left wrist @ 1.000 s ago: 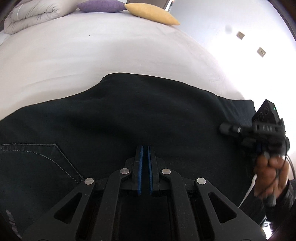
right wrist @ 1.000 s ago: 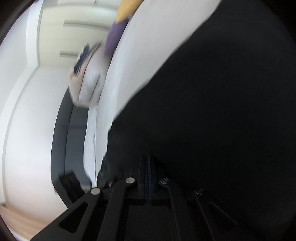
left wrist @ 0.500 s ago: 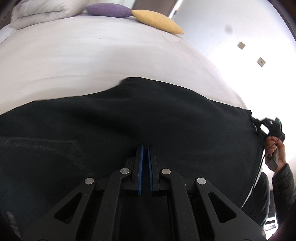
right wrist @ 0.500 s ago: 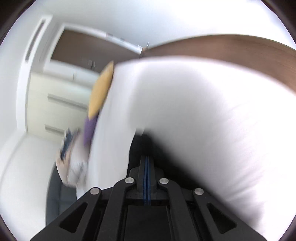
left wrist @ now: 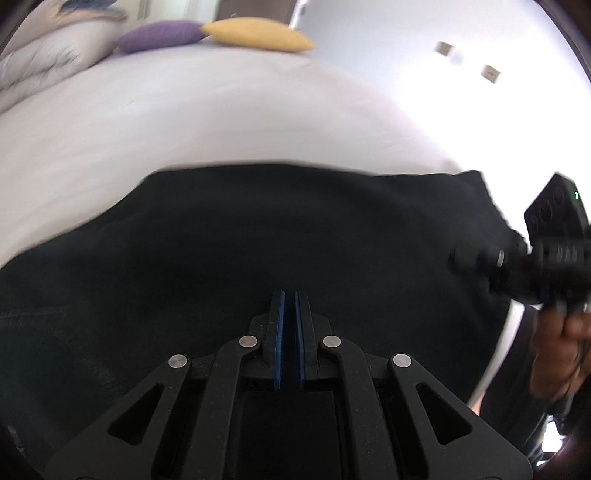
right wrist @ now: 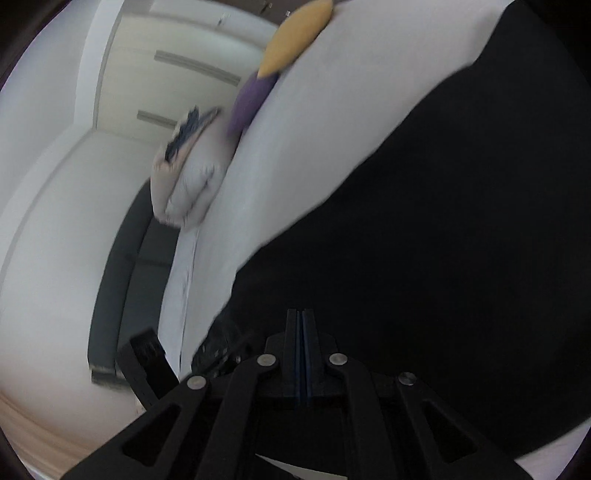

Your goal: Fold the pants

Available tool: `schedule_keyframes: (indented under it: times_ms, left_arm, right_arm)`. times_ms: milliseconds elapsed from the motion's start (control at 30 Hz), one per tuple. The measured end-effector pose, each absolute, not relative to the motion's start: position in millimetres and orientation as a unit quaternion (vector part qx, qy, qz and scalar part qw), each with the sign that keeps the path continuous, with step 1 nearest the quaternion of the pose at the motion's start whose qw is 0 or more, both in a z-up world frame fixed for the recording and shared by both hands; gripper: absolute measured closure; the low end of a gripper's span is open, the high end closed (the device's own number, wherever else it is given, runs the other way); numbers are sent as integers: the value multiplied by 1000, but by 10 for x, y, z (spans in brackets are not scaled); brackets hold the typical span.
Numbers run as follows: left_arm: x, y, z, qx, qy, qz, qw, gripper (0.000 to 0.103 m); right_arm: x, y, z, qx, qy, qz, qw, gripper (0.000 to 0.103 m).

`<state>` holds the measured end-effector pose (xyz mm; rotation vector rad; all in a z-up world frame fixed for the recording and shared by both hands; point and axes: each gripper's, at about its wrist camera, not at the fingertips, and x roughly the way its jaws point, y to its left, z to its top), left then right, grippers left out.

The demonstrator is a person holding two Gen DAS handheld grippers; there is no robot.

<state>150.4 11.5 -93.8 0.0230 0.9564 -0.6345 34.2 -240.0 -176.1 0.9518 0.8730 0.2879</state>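
Black pants (left wrist: 280, 236) lie spread across a white bed (left wrist: 207, 118). My left gripper (left wrist: 290, 295) sits low over the pants, its blue pads nearly closed with a thin gap; whether cloth is pinched is hidden. My right gripper shows in the left wrist view (left wrist: 461, 254) at the pants' right edge, held by a hand. In the right wrist view the right gripper (right wrist: 302, 314) has its pads pressed together over the pants (right wrist: 443, 240); any cloth between them is not visible.
A yellow pillow (left wrist: 258, 35) and a purple pillow (left wrist: 159, 35) lie at the far end of the bed, with a folded white duvet (left wrist: 40, 62) at far left. A dark sofa (right wrist: 122, 280) stands beside the bed. White wall with sockets (left wrist: 489, 72) is right.
Both views are blurred by motion. The pants' far edge has moved toward me, baring more white bed. The right gripper swung from pointing up at the wall back down over the pants.
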Motion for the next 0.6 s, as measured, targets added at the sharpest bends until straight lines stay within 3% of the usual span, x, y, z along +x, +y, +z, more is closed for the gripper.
schedule_keyframes:
  times_ms: [67,267,500,600]
  left_arm:
    - [1552,463,-951,-12,454,-280,846,99]
    - [1664,1564,-974,-26,450,-225,864,99]
    - [1795,2168,-1066,-70,434,-240,866,99]
    - [1848,2315,-1068,-89,433,-254,860,99]
  right_arm:
    - [380,-2443,-1986,460,410,127,777,103]
    - [473,-2700,-2017,479,386,94,783,103]
    - [531,-3124,-2009,491,348,37,798,103]
    - [101,-3593,-1987,505,325,-3,800,103]
